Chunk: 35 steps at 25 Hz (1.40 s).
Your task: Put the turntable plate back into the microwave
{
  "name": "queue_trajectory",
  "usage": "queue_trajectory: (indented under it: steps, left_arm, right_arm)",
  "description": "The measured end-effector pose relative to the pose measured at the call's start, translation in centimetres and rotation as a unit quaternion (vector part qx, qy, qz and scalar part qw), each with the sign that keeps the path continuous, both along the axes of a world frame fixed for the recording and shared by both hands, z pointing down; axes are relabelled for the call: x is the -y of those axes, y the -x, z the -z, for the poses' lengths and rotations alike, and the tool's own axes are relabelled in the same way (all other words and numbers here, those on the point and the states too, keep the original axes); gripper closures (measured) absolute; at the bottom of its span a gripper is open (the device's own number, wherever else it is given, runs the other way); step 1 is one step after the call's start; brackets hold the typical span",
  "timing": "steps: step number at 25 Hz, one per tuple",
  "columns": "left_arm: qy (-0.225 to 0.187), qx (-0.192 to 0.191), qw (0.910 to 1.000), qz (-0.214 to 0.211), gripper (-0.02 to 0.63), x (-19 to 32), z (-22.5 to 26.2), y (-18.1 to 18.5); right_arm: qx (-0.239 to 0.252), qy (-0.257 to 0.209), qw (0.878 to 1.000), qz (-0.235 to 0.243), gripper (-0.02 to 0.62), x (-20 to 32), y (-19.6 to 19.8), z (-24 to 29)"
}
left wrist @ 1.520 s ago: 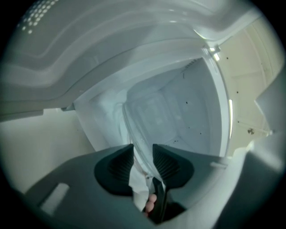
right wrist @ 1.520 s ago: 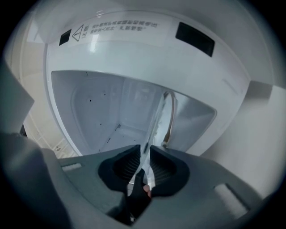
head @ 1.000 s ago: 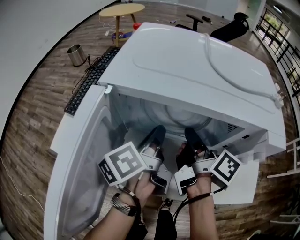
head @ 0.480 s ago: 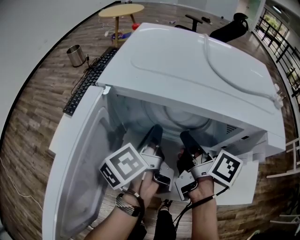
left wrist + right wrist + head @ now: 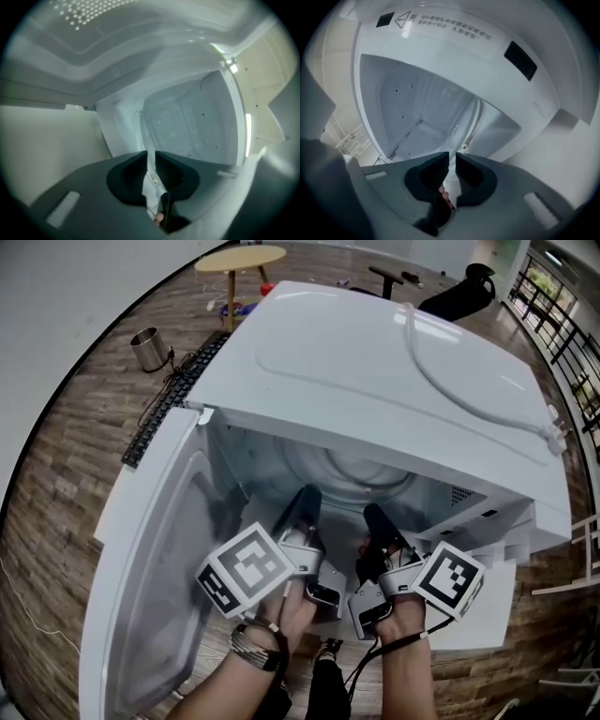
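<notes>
The white microwave [image 5: 394, 362] fills the middle of the head view, with its door [image 5: 159, 559] swung open toward the lower left. The clear glass turntable plate [image 5: 361, 470] sits inside the cavity at the centre and is held by its near rim.

At lower centre, the left gripper [image 5: 302, 512] and the right gripper [image 5: 380, 521] reach into the opening. Each carries a cube with black-and-white square markers. Both sets of jaws have just been closing and now stand narrow, pinching the plate's thin edge between their pads.

Upper left on the wood floor are a black keyboard [image 5: 169, 399], a round wooden table [image 5: 242, 257] and a metal bin [image 5: 148, 348].

In the right gripper view, a warning label [image 5: 450, 28] with a triangle sign runs along the top. Its print is too small to read.
</notes>
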<state>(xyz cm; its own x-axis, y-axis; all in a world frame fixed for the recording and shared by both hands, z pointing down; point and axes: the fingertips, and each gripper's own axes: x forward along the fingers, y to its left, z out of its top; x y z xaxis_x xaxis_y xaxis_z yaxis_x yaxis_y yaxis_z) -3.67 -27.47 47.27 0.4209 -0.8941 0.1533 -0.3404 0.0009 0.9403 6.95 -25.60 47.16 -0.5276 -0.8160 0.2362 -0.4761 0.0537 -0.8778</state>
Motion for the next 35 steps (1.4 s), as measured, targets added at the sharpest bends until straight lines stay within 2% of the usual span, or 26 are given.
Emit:
queue_trajectory:
  steps: [3,7,17,21,25,27,28,30,31,35]
  left_arm:
    - [-0.005,0.032,0.9993,-0.021,0.561,-0.1,0.1,-0.3]
    - [-0.013,0.078,0.9947,-0.065,0.523,-0.2,0.3,-1.0]
    - [-0.015,0.059,0.9962,-0.062,0.503,-0.9,0.0,-0.8]
    - [-0.026,0.092,0.993,-0.069,0.503,-1.1,0.0,-0.9]
    - [-0.021,0.089,0.9933,-0.07,0.503,-1.4,-0.3,-1.1]
    - [-0.026,0.103,0.9917,-0.072,0.503,-1.7,-0.2,-1.1]
    - [-0.033,0.123,0.9891,-0.074,0.505,-1.8,0.0,-1.1]
    - [-0.051,0.188,0.978,-0.075,0.506,-2.0,0.5,-0.9]
    - [-0.061,0.221,0.9704,-0.075,0.506,-2.1,0.8,-0.8]
    - [-0.105,0.325,0.9368,-0.077,0.601,-2.4,2.0,-0.4]
  right_arm:
    - [0.008,0.004,1.0,-0.007,0.549,-0.1,-0.2,-0.1]
    - [0.021,0.0,1.0,-0.015,0.548,-0.5,-0.5,0.1]
    - [0.02,-0.003,1.0,-0.012,0.549,-0.6,-0.4,0.0]
    - [0.029,0.002,1.0,-0.012,0.558,-0.7,-0.5,-0.5]
    - [0.027,0.002,1.0,-0.011,0.56,-0.7,-0.5,-0.5]
    - [0.023,0.0,1.0,-0.009,0.56,-0.7,-0.6,-0.4]
    - [0.017,0.0,1.0,-0.008,0.56,-0.8,-0.7,-0.4]
    - [-0.001,-0.001,1.0,-0.004,0.594,-0.9,-0.7,-0.5]
    - [-0.011,-0.002,1.0,-0.001,0.594,-1.0,-0.7,-0.5]
    - [-0.045,-0.006,0.999,0.003,0.594,-1.3,-0.7,-0.2]
